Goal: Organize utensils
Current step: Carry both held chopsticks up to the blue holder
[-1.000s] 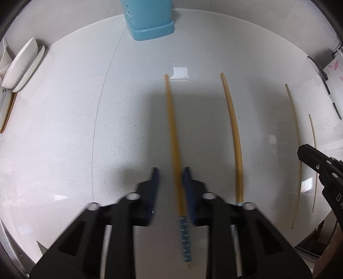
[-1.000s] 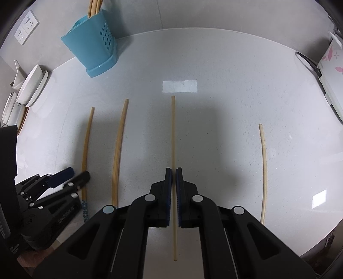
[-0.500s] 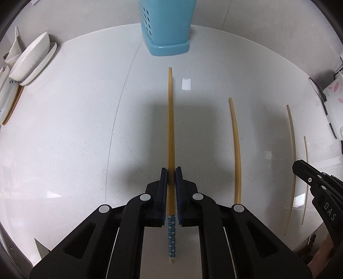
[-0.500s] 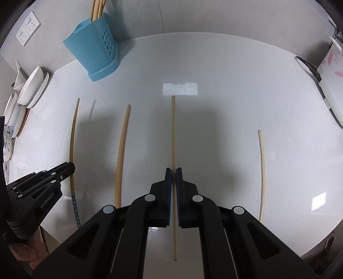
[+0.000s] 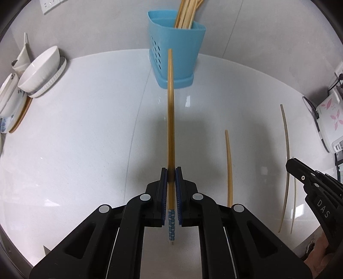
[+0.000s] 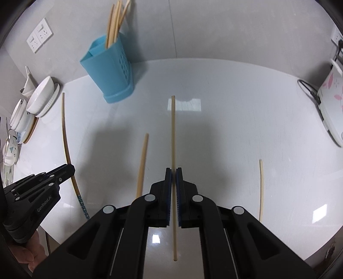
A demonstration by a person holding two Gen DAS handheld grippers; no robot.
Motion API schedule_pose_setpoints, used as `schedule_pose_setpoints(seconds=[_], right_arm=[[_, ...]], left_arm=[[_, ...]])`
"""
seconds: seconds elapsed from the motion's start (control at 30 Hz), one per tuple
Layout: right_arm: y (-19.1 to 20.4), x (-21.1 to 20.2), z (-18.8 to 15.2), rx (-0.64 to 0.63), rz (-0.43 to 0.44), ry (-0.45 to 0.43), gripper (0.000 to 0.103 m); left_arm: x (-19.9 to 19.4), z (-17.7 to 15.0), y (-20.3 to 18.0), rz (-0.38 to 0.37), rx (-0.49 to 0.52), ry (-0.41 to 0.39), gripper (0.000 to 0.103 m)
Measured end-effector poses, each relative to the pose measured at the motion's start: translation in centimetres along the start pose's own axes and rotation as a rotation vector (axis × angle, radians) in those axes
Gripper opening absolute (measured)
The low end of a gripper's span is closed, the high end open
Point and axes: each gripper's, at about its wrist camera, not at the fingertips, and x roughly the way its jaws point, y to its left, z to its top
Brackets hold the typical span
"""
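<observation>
Left wrist view: your left gripper (image 5: 171, 171) is clamped on a chopstick (image 5: 170, 120) with a blue patterned end, its tip aimed at the blue holder (image 5: 182, 58) at the far side of the counter (image 5: 75, 139). Your right gripper (image 6: 173, 171) is clamped on a plain chopstick (image 6: 173, 133). Both sticks look lifted clear, so you are in the carry step. Two loose sticks (image 6: 142, 165) lie on the counter near you. Next, tip each stick upright over the holder's mouth, beside the chopsticks standing inside, before letting go.

Beyond the left gripper (image 5: 171, 171), the holder's (image 5: 180, 43) chopsticks (image 5: 186, 12) are cut off by the top edge; far left, the dishes (image 5: 8, 103) are cropped.
</observation>
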Motion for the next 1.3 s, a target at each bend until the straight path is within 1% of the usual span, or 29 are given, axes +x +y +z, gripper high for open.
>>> schedule_pose_setpoints(seconds=[0.17, 0.3, 0.47, 0.57, 0.7, 0.83, 0.97, 1.3], right_arm=[[0.8, -1.2, 1.2, -0.012, 0.013, -0.054, 0.003], [1.4, -1.9, 2.2, -0.030, 0.015, -0.084, 0.003], [1.9, -2.6, 3.7, -0.041, 0.021, -0.129, 0.003], [2.3, -3.5, 4.6, -0.047, 0.024, -0.169, 0.003], [2.4, -4.5, 6.2, -0.047, 0.033, -0.219, 0.003], [2.6, -5.2, 7.7, -0.040, 0.048, -0.264, 0.003], [3.2, -5.7, 8.9, -0.047, 0.055, -0.304, 0.003], [4.2, -6.3, 12.2, -0.052, 0.075, -0.368, 0.003]], left_arm=[[-1.6, 1.2, 0.3, 0.002, -0.006, -0.047, 0.007], [-3.2, 2.2, 0.0, 0.000, 0.017, -0.079, 0.007], [-4.7, 3.5, 0.2, -0.006, 0.013, -0.113, 0.007], [-5.6, 4.3, 0.1, -0.005, 0.016, -0.135, 0.007], [-6.7, 5.8, 0.0, 0.002, 0.023, -0.153, 0.007], [-7.9, 7.8, -0.1, -0.007, 0.027, -0.179, 0.007], [-8.5, 9.2, -0.3, -0.017, 0.031, -0.204, 0.007], [-9.2, 12.8, -0.1, -0.043, 0.029, -0.254, 0.007]])
